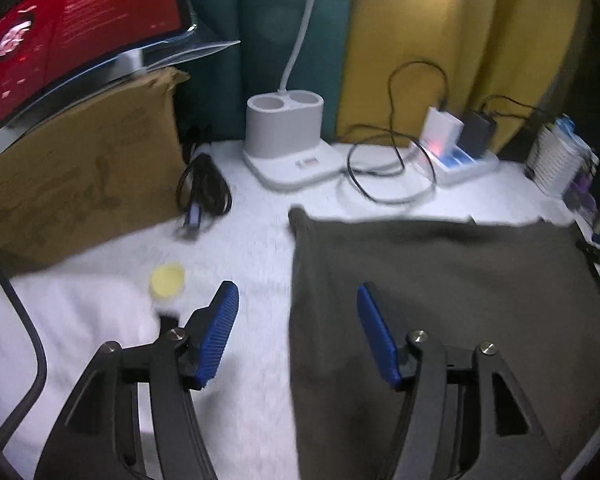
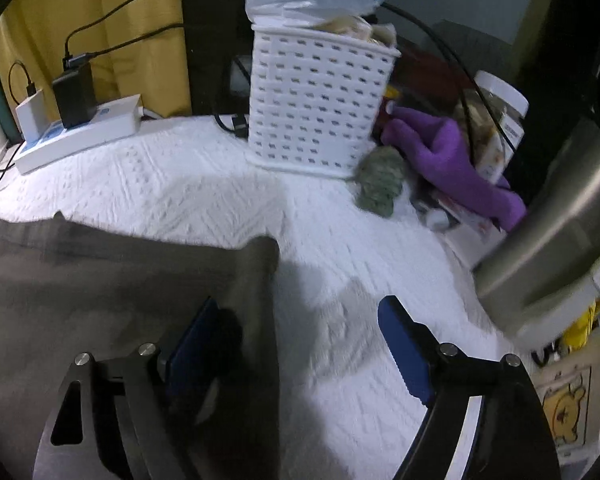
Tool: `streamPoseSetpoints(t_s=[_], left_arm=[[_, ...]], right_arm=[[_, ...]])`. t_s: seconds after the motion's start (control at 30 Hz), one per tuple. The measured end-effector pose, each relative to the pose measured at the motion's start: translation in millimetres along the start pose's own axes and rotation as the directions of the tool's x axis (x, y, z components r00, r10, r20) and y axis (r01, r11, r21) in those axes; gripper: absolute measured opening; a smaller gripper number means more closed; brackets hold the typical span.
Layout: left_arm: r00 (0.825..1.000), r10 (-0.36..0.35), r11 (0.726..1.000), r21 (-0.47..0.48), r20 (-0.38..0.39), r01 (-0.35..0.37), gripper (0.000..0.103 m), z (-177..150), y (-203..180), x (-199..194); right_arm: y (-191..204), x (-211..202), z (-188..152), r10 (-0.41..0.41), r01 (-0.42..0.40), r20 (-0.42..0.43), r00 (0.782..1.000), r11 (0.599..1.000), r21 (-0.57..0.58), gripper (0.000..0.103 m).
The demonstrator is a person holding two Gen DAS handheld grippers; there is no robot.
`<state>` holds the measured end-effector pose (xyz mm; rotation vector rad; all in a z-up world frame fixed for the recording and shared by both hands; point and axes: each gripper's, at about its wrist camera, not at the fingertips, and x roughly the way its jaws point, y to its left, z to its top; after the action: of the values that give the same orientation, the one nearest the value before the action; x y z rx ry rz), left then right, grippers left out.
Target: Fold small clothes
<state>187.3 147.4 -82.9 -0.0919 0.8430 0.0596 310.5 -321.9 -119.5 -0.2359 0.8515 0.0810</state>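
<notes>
Olive-grey garment (image 1: pixel 440 300) is soft and limp (light); grab far corners. Left gripper (image 1: pixel 298 304) and right gripper (image 2: pixel 300 320) both released.

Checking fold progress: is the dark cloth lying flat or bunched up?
Flat. The dark cloth lies spread smooth on the white cover, edges straight. Whether it is already doubled over, cannot tell.

Blurred edges and cut-off things

The dark olive-grey cloth (image 1: pixel 440 300) runs off the near edge; the red-lit curved screen (image 1: pixel 60 28) at far left is cropped, its writing unreadable; print on the brown cardboard box (image 1: pixel 80 168) is smeared.
</notes>
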Motion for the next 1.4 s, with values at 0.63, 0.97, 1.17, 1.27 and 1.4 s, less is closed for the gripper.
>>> streamPoseSetpoints(t_s=[0.63, 0.97, 1.17, 1.27, 1.4], left_arm=[[0.990, -0.143, 0.988, 0.059, -0.020, 0.144, 0.062, -104.2, -43.6, -64.4], [0.983, -0.181, 0.976, 0.120, -0.008, 0.181, 0.062, -130.5, -51.4, -89.7], [0.985, -0.168, 0.979, 0.111, -0.029, 0.170, 0.069, -153.0, -46.7, -99.3], [0.988, -0.149, 0.983, 0.097, -0.044, 0.153, 0.069, -162.4, -44.8, -100.8], [0.988, -0.144, 0.985, 0.087, -0.061, 0.149, 0.069, -170.1, -43.3, -103.3]], right_arm=[[-0.1, -118.5, -89.5, -0.052, 0.051, 0.052, 0.997, 0.998, 0.030, 0.084], [-8.0, -166.3, -177.5, -0.081, 0.079, 0.018, 0.997, 0.992, 0.102, 0.084], [-15.5, -196.2, -217.6, -0.073, 0.071, 0.014, 0.997, 0.995, 0.074, 0.083], [-13.5, -209.0, -234.4, -0.055, 0.055, 0.010, 0.998, 0.998, 0.039, 0.073], [-6.9, -216.5, -247.7, -0.004, 0.004, 0.012, 1.000, 1.000, 0.024, 0.058]])
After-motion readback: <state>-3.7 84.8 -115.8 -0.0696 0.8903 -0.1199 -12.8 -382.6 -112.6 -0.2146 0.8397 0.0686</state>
